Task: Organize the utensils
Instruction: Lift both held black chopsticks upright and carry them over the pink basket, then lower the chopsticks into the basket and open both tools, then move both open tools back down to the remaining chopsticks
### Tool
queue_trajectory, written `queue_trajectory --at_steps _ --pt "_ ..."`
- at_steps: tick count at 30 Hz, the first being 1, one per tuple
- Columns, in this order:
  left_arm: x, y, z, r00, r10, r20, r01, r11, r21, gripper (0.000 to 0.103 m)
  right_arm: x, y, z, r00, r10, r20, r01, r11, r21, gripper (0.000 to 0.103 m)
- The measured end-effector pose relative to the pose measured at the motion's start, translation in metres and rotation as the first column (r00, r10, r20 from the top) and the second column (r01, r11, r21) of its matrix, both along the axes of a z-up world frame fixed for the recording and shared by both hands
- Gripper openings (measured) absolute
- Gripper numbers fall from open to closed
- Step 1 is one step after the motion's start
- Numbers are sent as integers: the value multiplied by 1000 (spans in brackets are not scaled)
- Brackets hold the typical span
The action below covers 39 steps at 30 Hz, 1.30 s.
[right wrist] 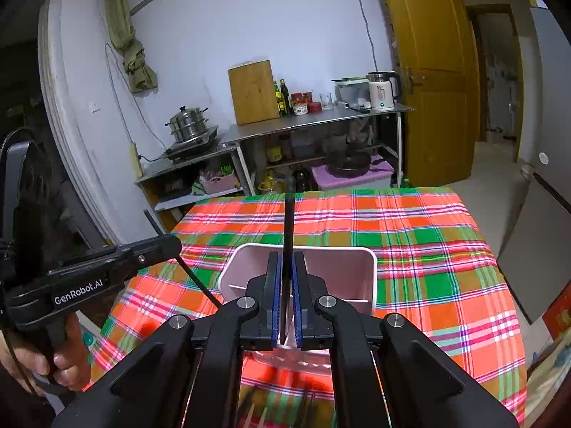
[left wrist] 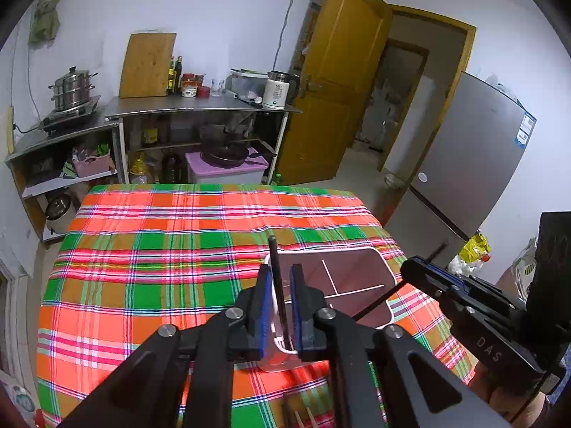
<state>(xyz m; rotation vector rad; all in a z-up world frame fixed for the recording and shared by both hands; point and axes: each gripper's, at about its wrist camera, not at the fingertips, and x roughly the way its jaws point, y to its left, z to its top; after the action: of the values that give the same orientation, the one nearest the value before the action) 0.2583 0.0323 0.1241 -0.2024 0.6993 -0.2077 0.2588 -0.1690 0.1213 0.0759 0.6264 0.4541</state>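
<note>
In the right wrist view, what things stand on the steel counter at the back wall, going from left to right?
Steamer pot → wooden cutting board → dark bottles → red-lidded jars → clear glass → white electric kettle.

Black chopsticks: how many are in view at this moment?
2. The first chopstick stands between the left tongs over the white holder; the second chopstick is clamped in the right tongs. Blurred sticks at the bottom edge may be more.
</note>
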Motion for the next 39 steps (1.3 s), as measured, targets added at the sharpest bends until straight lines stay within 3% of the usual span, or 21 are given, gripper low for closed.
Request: queue_trajectory --at_steps 4,11,18,23,39 --pt "-6 4 2 1000 15 15 -15 1000 -7 25 -1 0 1 1000 -3 4 3 1000 0 17" --pt "-32 14 9 997 33 71 -32 999 -17 30 -16 -13 7 1000 -13 27 12 1000 26 33" --pt "-71 13 11 992 31 120 -32 999 6 30 -40 -27 14 997 -22 69 19 999 38 34" --pt "-100 11 -6 992 20 122 -24 999 36 30 -69 -39 12 995 -37 92 34 999 35 34" --pt "-165 0 -95 999 -19 -42 21 998 51 30 -134 -59 -72 996 -21 -90 19 1000 -24 34"
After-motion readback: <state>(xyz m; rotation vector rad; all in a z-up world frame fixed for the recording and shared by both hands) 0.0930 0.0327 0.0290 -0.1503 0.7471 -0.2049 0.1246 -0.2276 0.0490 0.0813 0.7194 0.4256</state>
